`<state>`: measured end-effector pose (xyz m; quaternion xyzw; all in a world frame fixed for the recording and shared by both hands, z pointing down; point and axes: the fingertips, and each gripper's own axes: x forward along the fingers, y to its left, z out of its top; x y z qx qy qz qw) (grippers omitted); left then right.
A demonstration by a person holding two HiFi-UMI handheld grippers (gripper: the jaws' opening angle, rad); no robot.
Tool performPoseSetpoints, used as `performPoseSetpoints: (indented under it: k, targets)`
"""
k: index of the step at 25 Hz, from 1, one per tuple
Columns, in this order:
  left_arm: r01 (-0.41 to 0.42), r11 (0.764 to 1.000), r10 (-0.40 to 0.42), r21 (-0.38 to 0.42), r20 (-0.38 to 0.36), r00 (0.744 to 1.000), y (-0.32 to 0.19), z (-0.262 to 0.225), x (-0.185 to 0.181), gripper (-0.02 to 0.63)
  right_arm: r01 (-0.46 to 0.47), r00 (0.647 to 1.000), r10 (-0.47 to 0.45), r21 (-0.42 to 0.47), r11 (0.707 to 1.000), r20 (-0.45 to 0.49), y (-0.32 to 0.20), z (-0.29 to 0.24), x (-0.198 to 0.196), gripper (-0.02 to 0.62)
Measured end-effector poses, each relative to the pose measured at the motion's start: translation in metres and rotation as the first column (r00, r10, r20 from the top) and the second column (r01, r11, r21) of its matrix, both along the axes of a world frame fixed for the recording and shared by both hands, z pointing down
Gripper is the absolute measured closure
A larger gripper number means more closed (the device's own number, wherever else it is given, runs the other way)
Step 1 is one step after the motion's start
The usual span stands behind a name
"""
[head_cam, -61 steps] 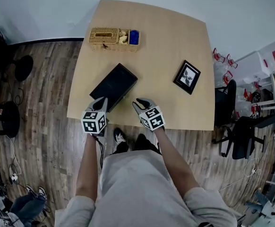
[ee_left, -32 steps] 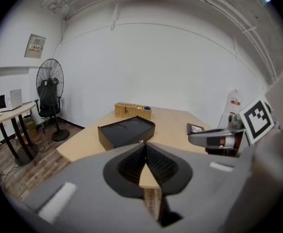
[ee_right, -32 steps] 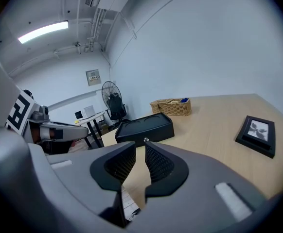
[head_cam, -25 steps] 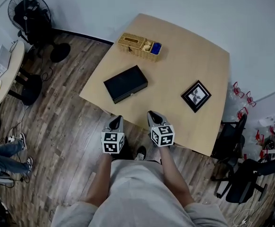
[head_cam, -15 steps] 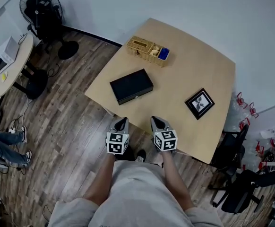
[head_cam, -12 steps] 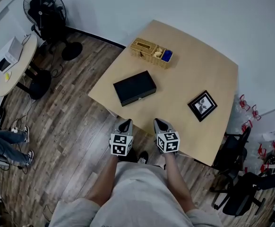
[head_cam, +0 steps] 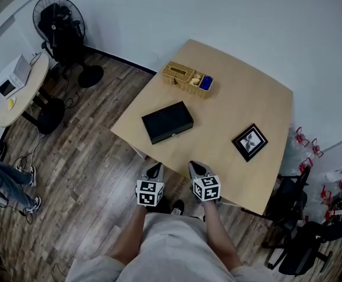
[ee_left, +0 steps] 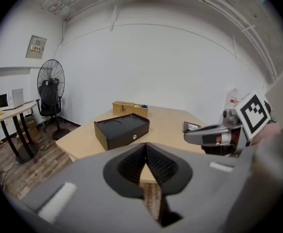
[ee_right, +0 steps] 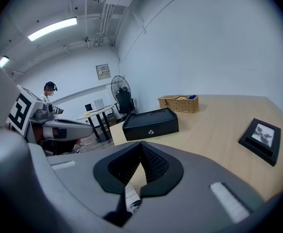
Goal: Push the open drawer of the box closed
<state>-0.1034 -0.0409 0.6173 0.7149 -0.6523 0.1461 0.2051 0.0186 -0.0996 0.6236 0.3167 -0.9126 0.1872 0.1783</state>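
Wooden floor ringed the table (head_cam: 241, 98) in the head view; the black box (head_cam: 167, 122) sat centre-left, well apart from my left gripper (head_cam: 154, 169) and right gripper (head_cam: 195, 167) below. Left gripper view showed jaws together, empty, and the drawer (ee_left: 127, 136) front seemingly flush. Right gripper view agreed: jaws together on nothing, task apparently done.

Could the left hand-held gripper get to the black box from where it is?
Probably yes: bare table lies between the left hand-held gripper and the black box, though it hangs short of the edge.
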Motion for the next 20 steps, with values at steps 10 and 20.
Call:
performPoseSetpoints:
  k: [10,20]
  targets:
    - [0.018,1.000,-0.018,0.008,-0.013,1.000,0.0041,-0.0007,-0.0036,0.553,0.019,1.000,-0.019,0.014,1.000,-0.005,0.0039,-0.0010,-0.0039,0.592]
    - [0.031,0.999,-0.031,0.012,-0.014,0.999,0.0056,-0.0023,-0.0084,0.554,0.030,1.000,-0.030,0.018,0.999,-0.004,0.0047,-0.0030,-0.0079,0.592]
